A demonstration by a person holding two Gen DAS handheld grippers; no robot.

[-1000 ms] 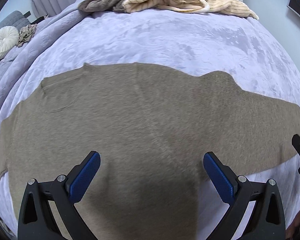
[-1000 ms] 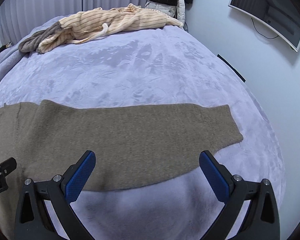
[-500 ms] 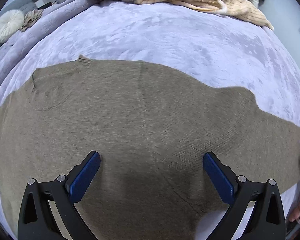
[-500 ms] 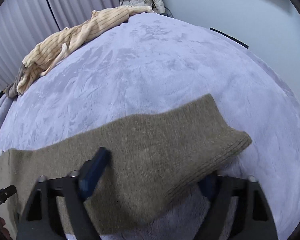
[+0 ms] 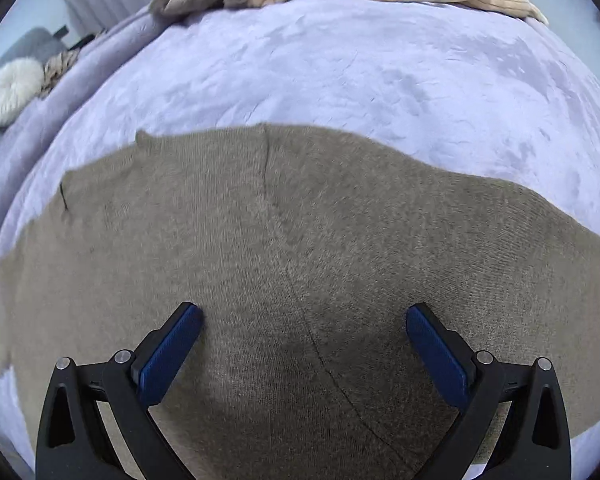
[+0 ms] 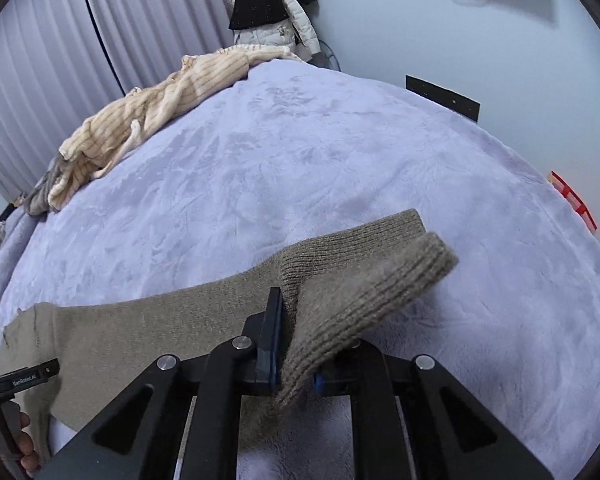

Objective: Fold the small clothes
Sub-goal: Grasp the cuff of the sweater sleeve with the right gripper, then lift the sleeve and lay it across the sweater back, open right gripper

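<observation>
One brown knit sweater (image 5: 300, 264) lies spread flat on the near part of the lilac bedspread (image 5: 340, 72), its body under the left gripper (image 5: 304, 320) and one sleeve (image 6: 204, 312) running out to the right, where the ribbed cuff (image 6: 364, 292) ends. The right gripper (image 6: 296, 344) is clamped on the sleeve just short of that cuff, and the cuff end stands lifted and bent over the jaws, clear of the bedspread. The left gripper hangs above the sweater's body with its jaws wide apart and nothing between them. Judged from the drape, the knit is soft, light and limp: it will sag from any single hold and carries no shape of its own, though the fuzzy surface should not slip in the blue pads (image 5: 168, 348). The ribbed cuff and the hems are the firmest places to grip. The sweater's long axis, sleeve to sleeve, runs left to right across the bed; the neck opening (image 5: 100, 176) sits at the far left edge of the body in the left wrist view, so the collar points away from the person. A striped cream garment (image 6: 156, 108) lies bunched at the far side of the bed, well apart from the sweater.
</observation>
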